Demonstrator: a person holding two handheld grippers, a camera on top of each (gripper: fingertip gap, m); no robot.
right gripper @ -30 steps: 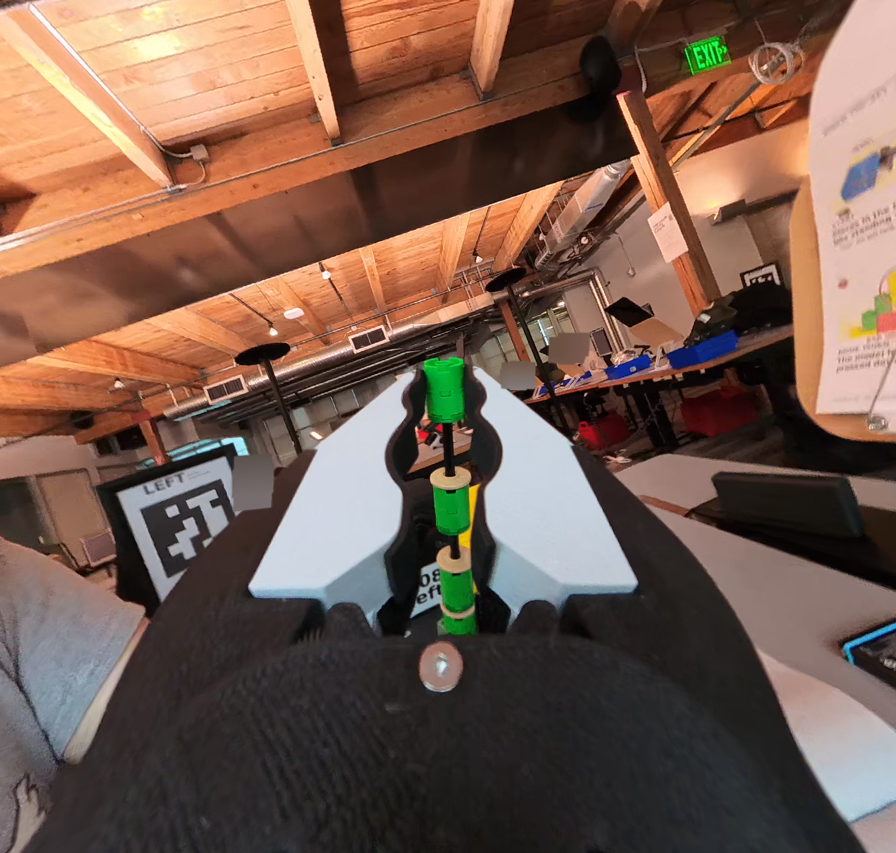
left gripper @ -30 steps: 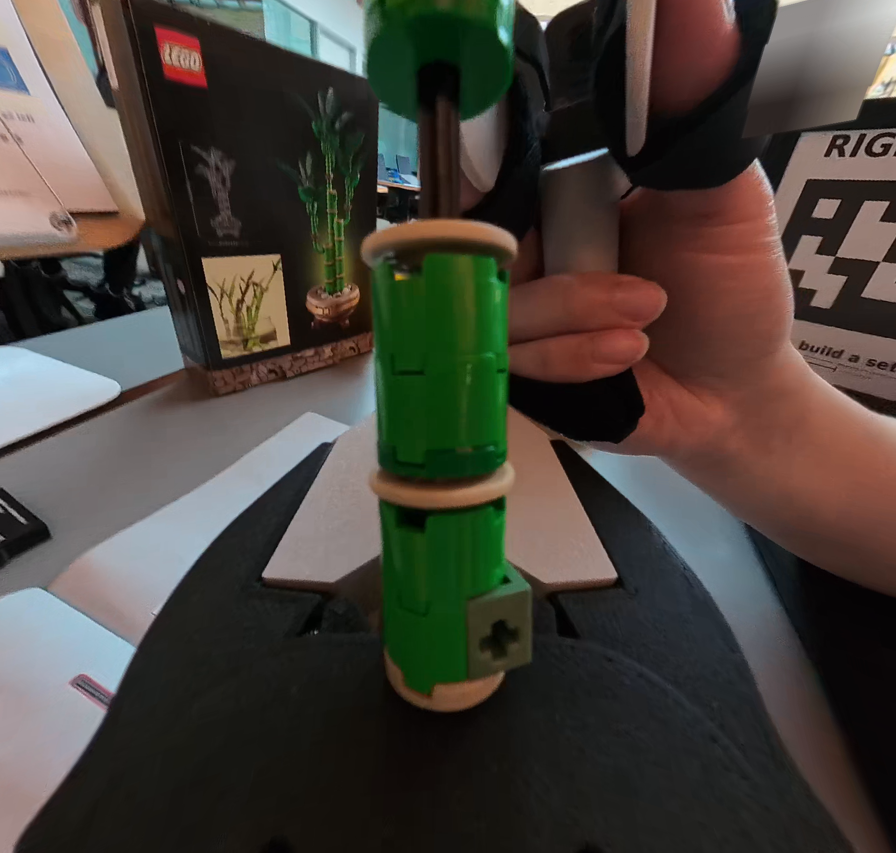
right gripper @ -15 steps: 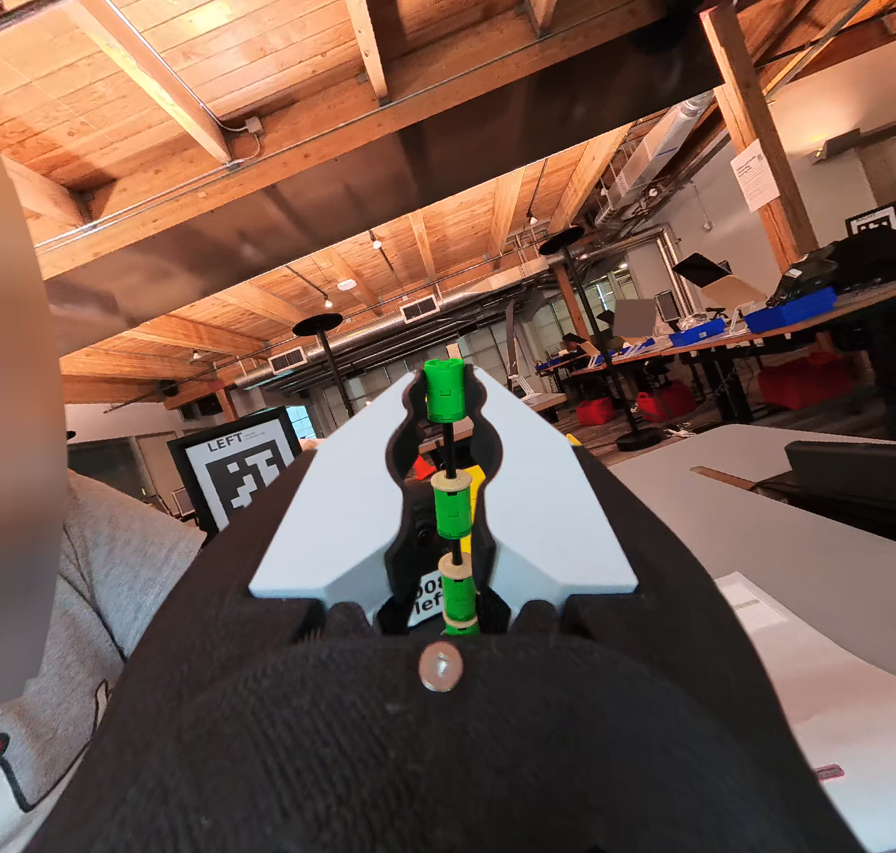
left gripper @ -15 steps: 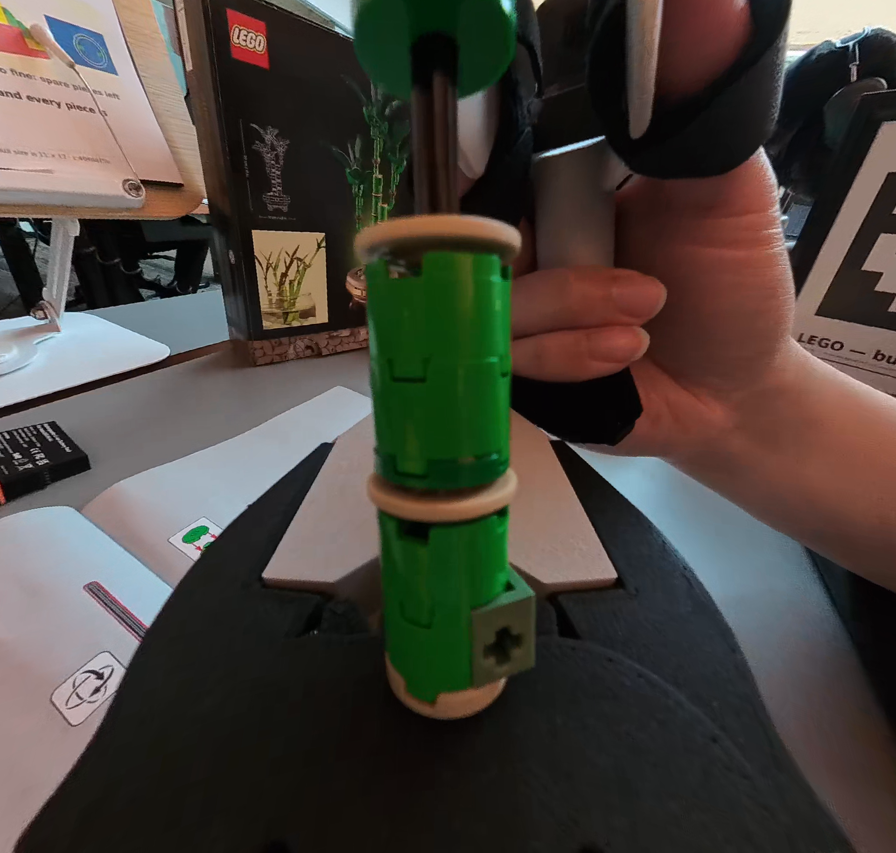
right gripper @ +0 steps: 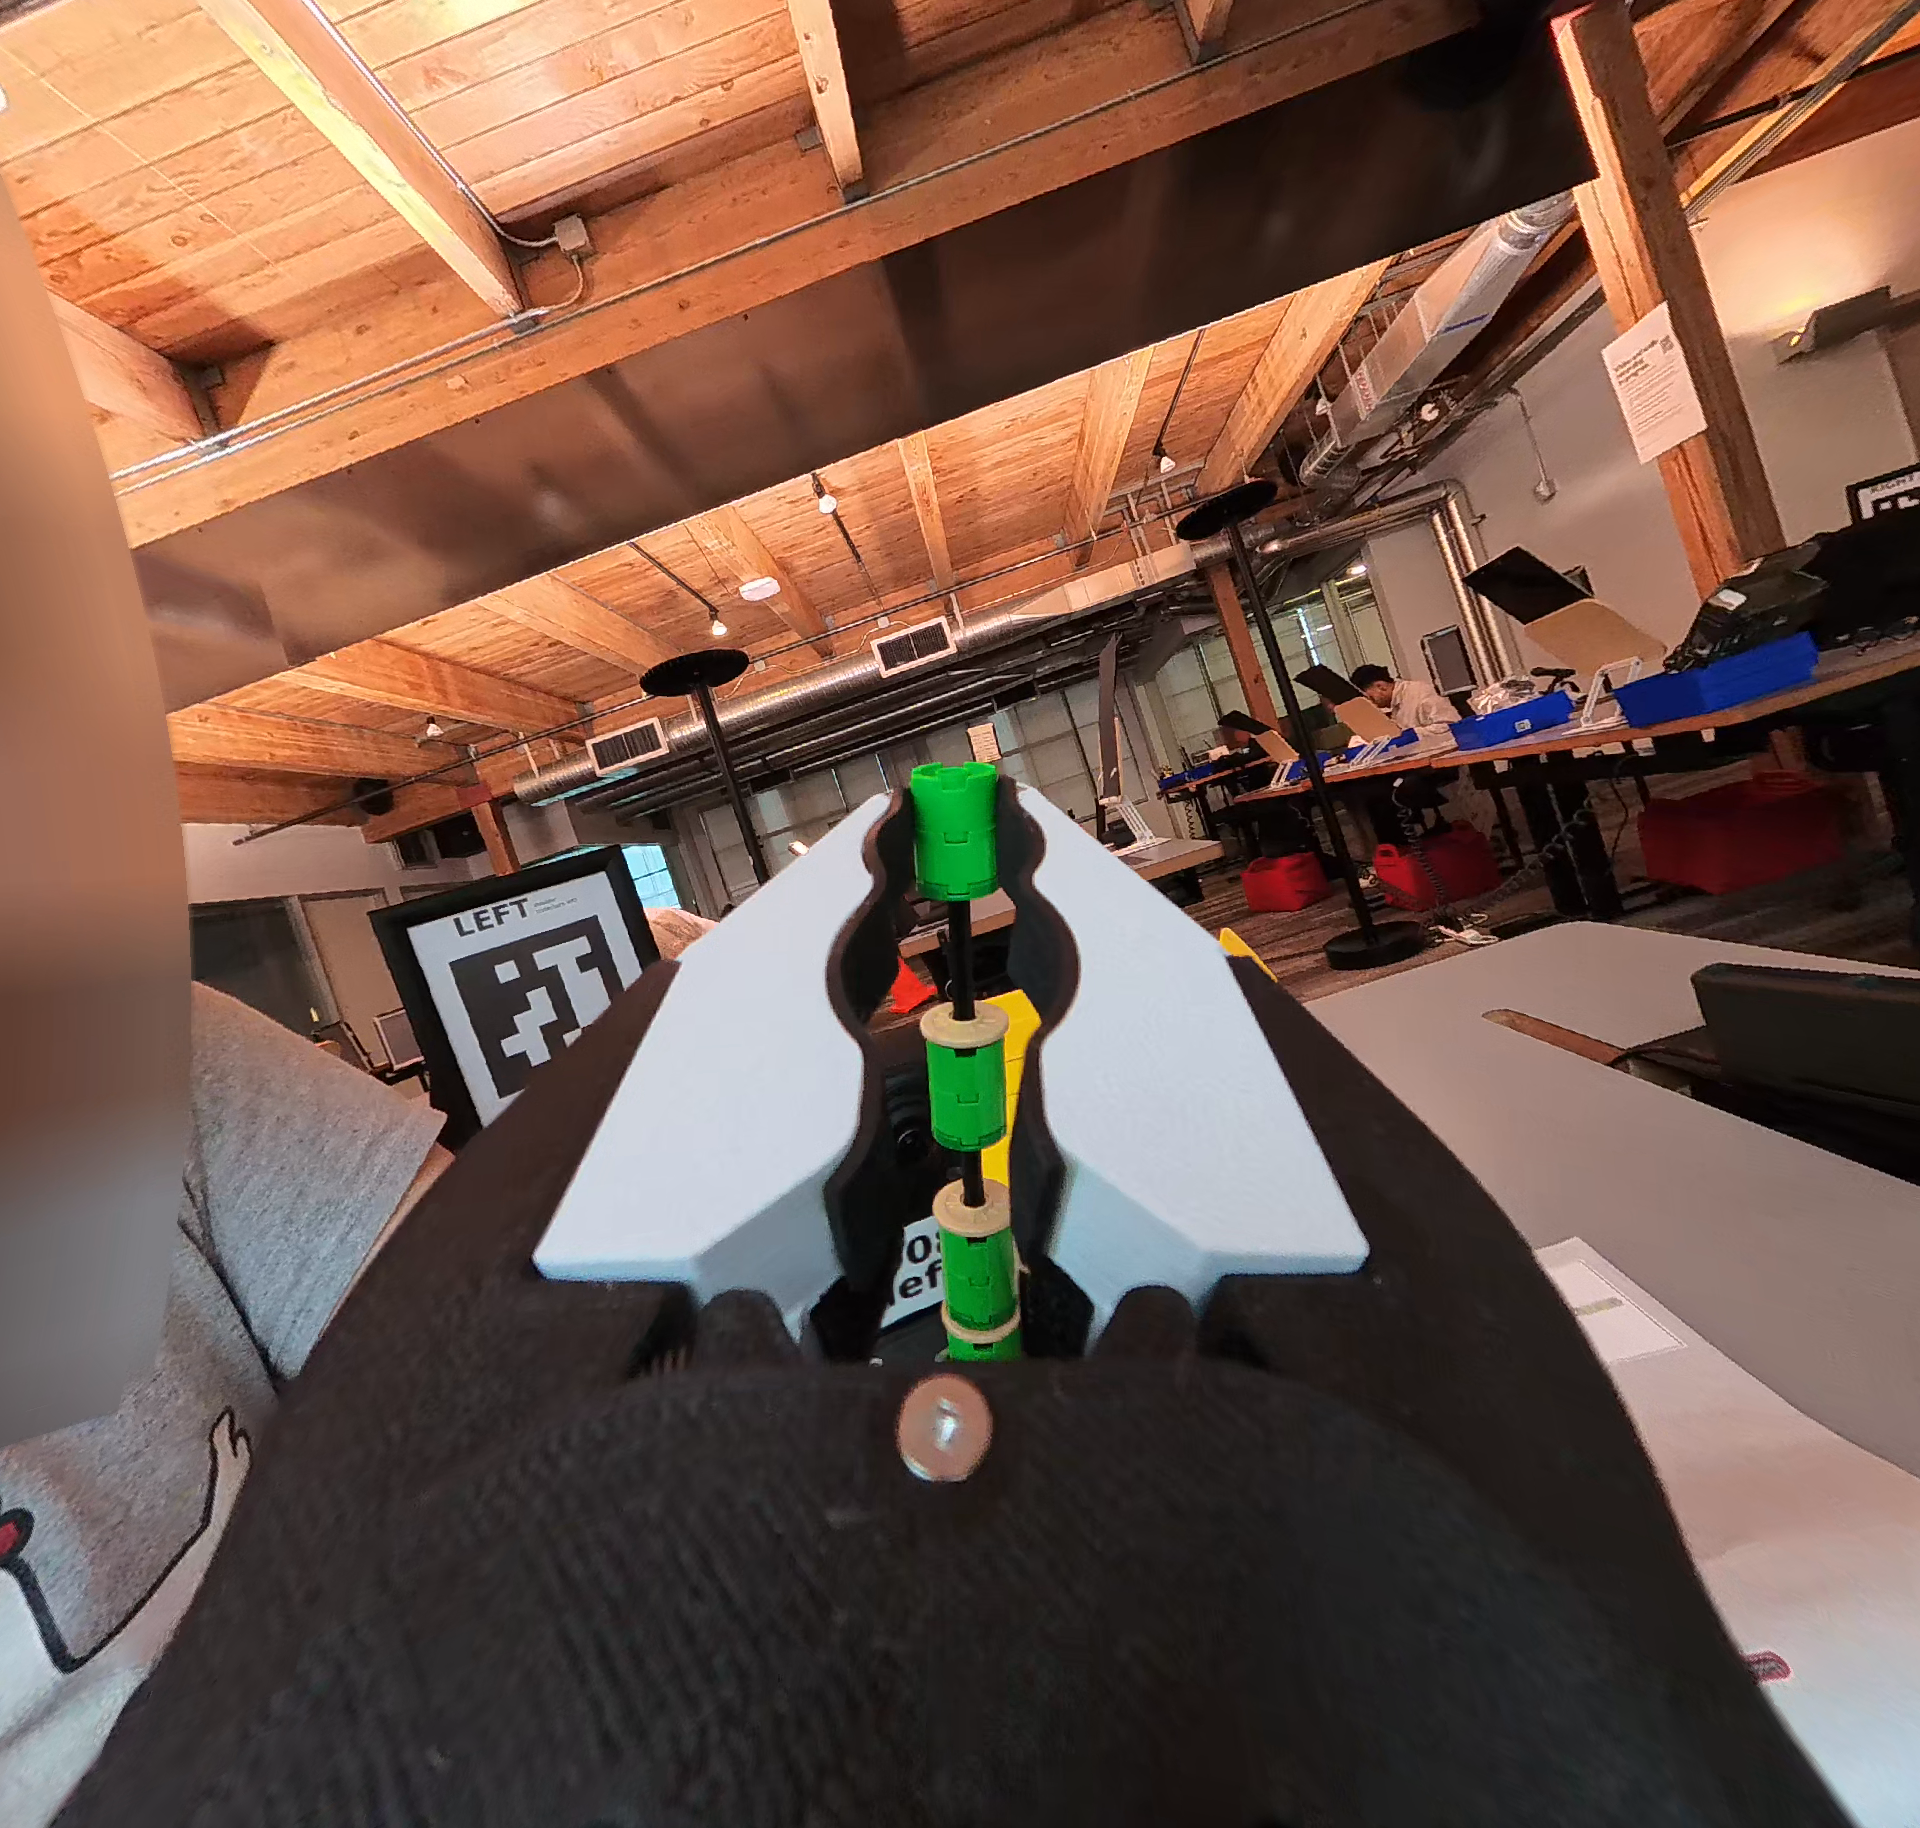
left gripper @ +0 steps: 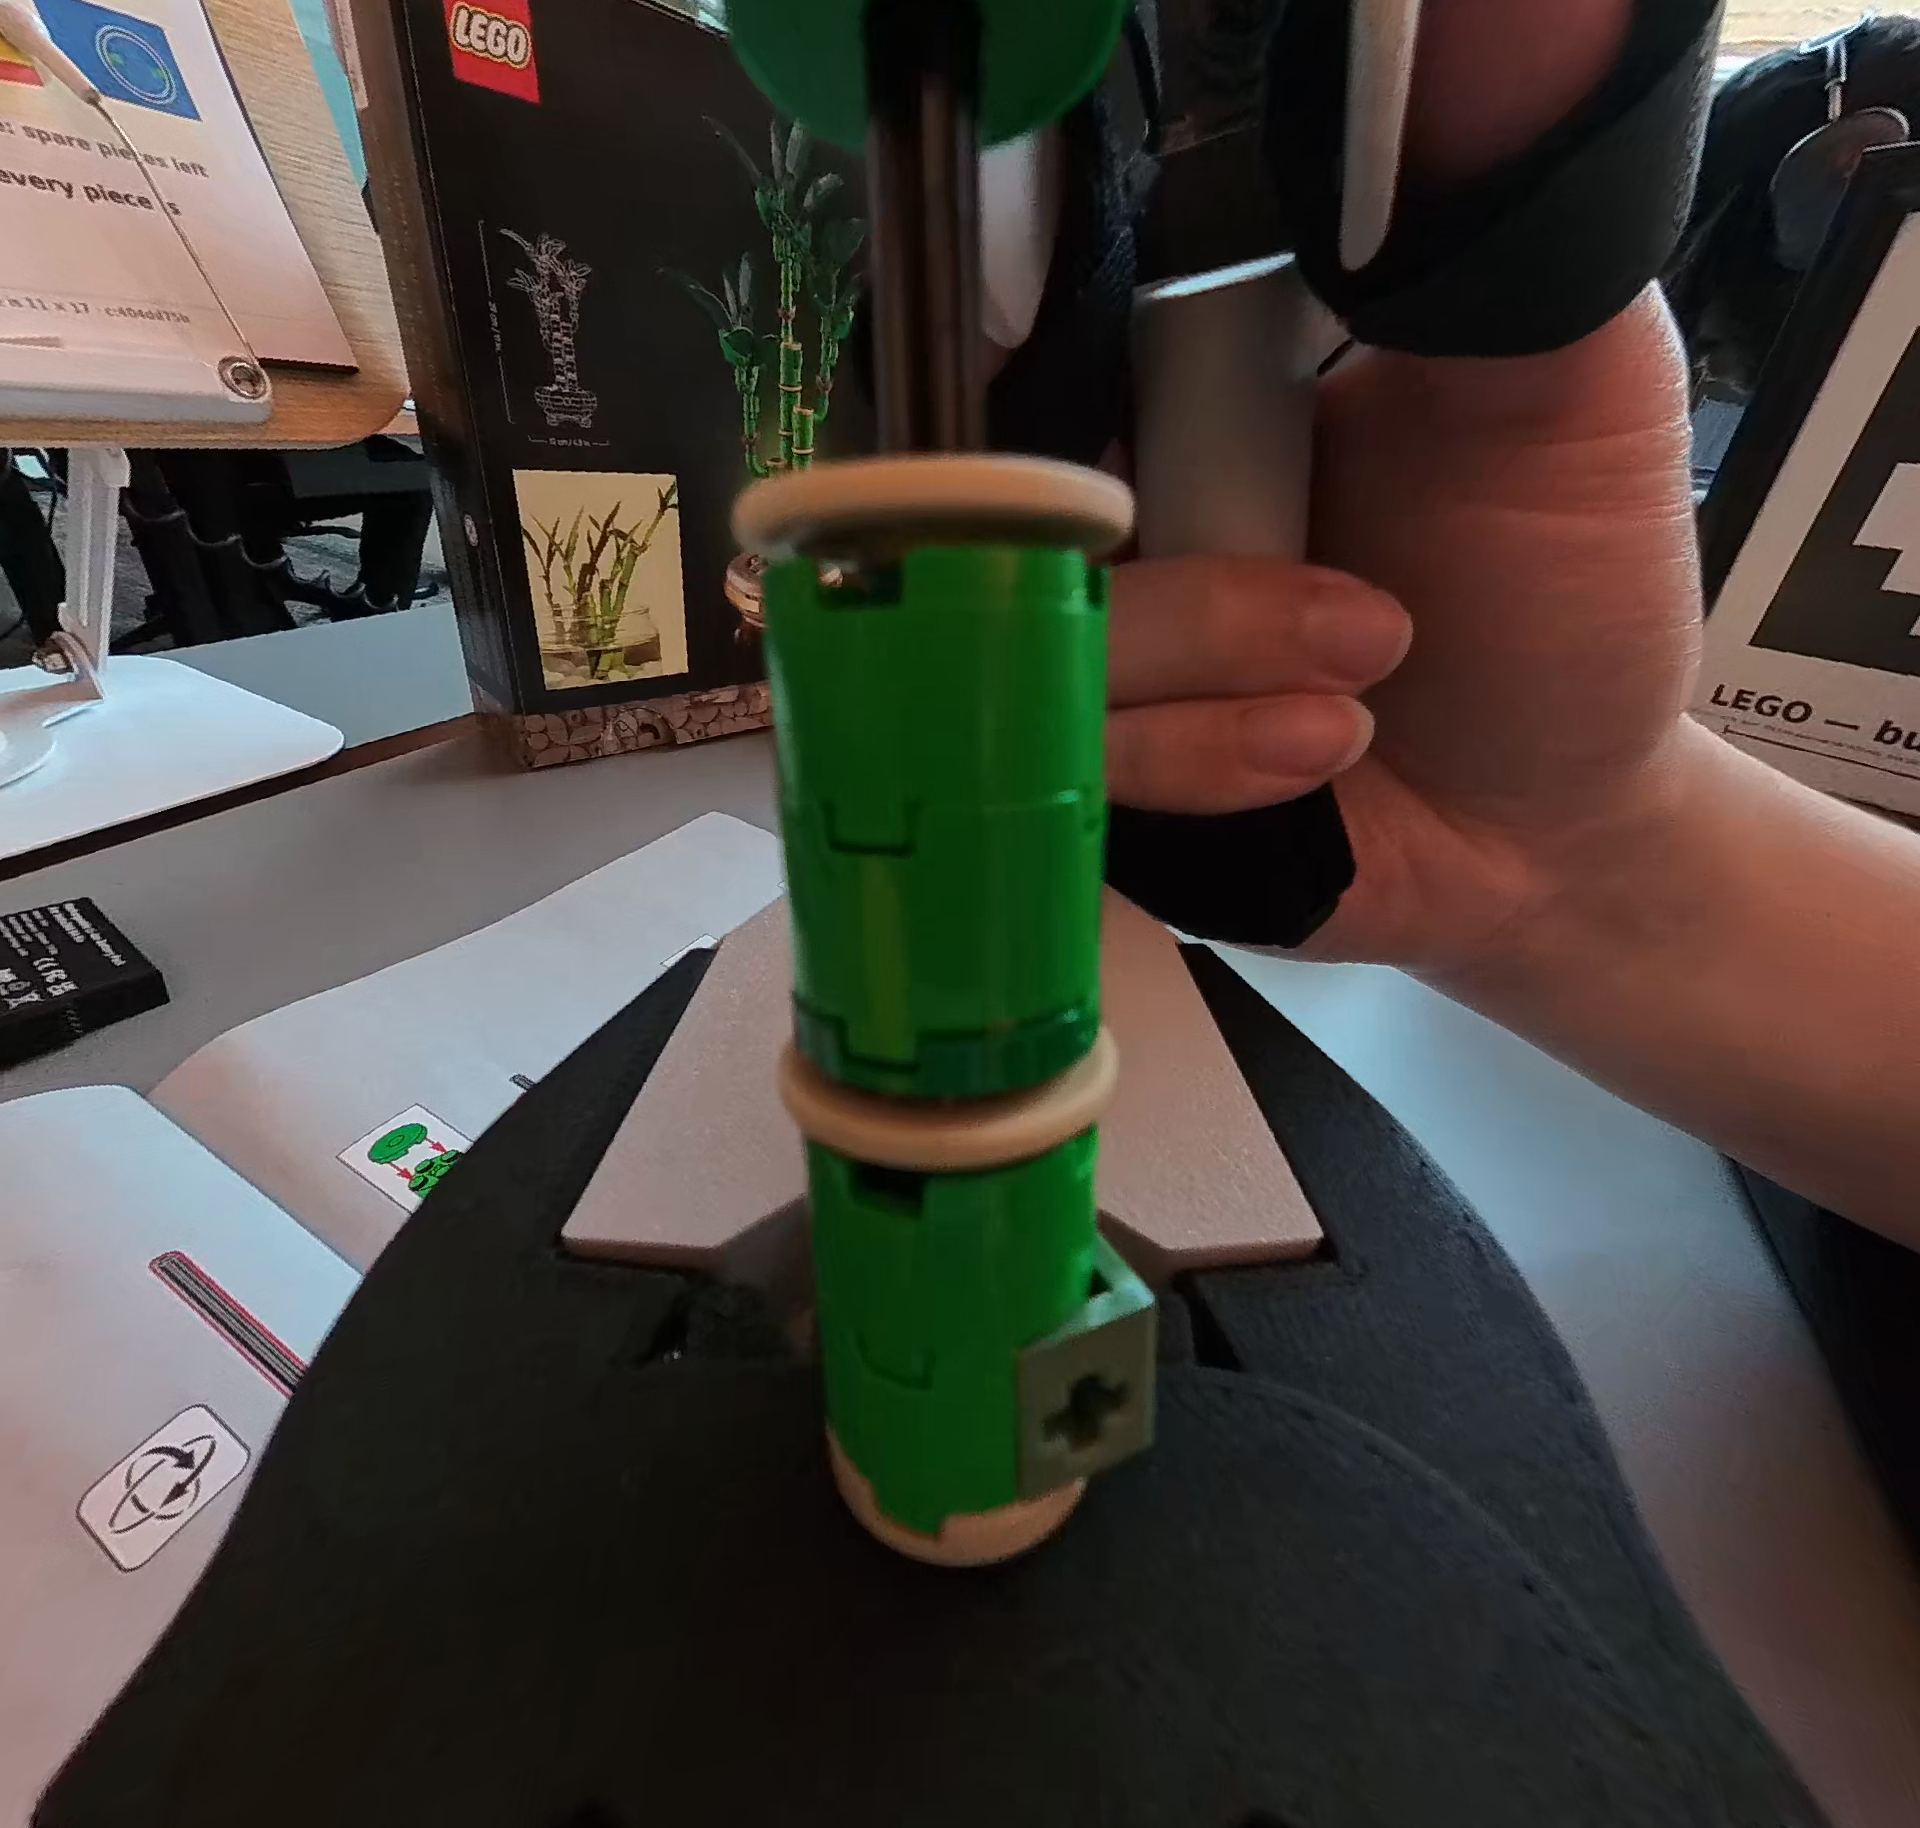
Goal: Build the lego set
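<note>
Setting: grey table [left gripper: 395, 864] in an open workshop under a timber-beamed ceiling [right gripper: 644, 116]; further benches with blue bins [right gripper: 1714, 677] and a seated person stand well back.

Item 1, my left gripper [left gripper: 940, 1082]: pincers pressed against the lower part of the green stalk [left gripper: 940, 802], gripping it upright. The stalk is a run of green cylinder segments separated by tan rings [left gripper: 948, 1103], threaded on a dark axle [left gripper: 925, 272]. A grey-green connector block [left gripper: 1086, 1404] with a cross-shaped hole sits at the stalk's lower right, and a tan rounded cap closes the bottom.

Item 2, my right gripper [right gripper: 954, 843]: fingertips clamped on a separate green cylinder [right gripper: 954, 838] at the top of the same axle, with bare axle showing between it and the next segment below. In the left view this cylinder appears blurred at the top edge, with my right hand [left gripper: 1455, 583] wrapped round its handle just behind the stalk.

Item 3: open instruction booklet [left gripper: 208, 1207] flat on the table, left of the stalk.

Item 4: black set box [left gripper: 582, 344] picturing bamboo, upright behind the booklet.

Item 5: small black card [left gripper: 73, 978] at the left edge.

Item 6: printed sheet on a stand [left gripper: 125, 220], upper left.
</note>
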